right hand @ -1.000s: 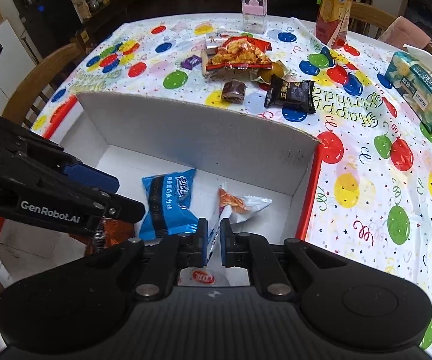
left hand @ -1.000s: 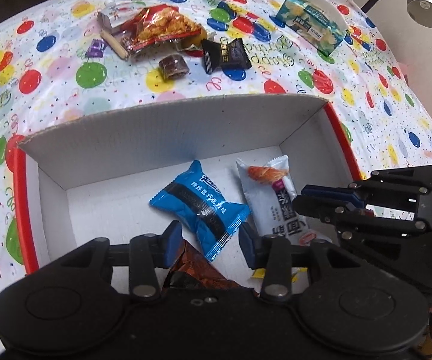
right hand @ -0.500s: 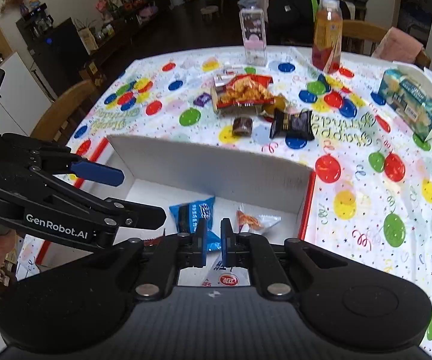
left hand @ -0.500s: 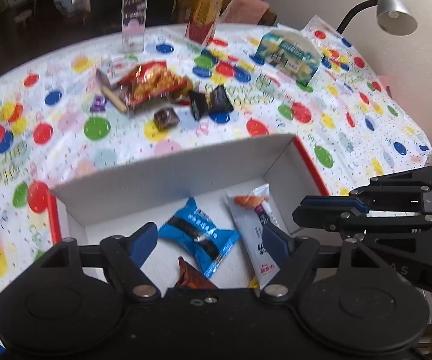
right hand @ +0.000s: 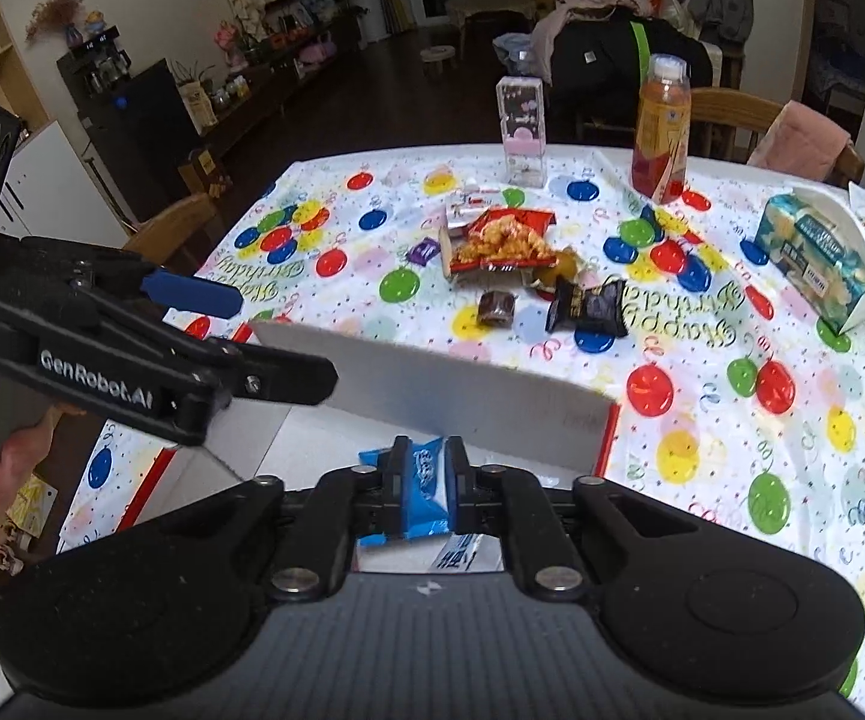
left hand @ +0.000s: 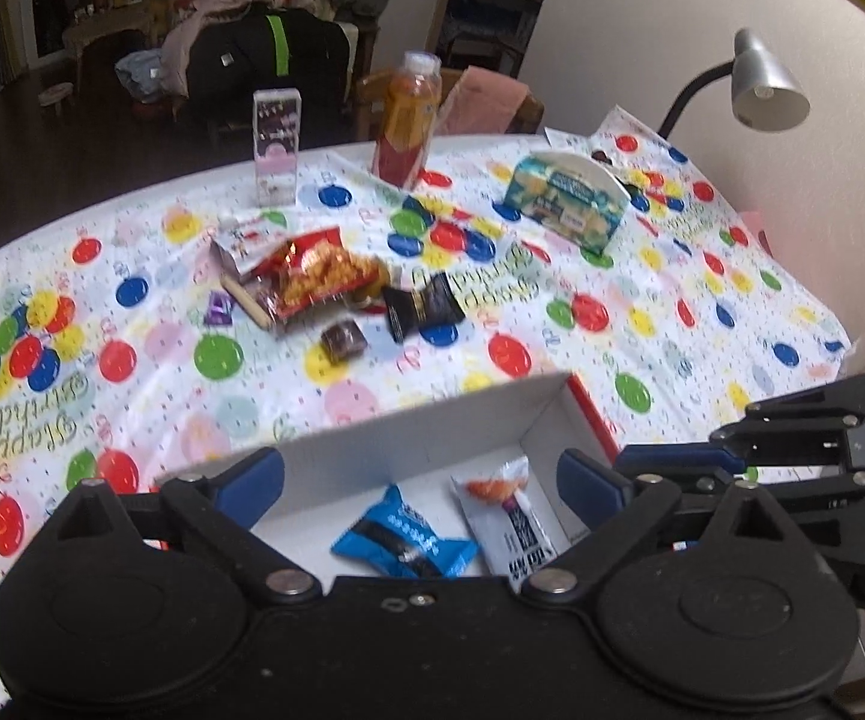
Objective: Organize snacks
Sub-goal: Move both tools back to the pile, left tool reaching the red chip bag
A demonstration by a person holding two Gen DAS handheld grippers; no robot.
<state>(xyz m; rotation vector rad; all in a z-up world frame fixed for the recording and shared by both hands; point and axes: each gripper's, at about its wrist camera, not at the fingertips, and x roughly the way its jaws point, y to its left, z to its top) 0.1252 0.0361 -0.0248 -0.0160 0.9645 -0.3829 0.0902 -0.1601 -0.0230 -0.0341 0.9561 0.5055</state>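
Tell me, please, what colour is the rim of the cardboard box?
Red, edging the white box; the right wrist view shows it best.

"GenRobot.AI" in white on left gripper [right hand: 204,348] arm. "Happy Birthday" script printed on the tablecloth [right hand: 732,420], several spots. Snack wrapper text unreadable.

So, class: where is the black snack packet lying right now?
In both wrist views the black snack packet lies on the balloon tablecloth beyond the white box, just right of the small brown wrapped sweet.
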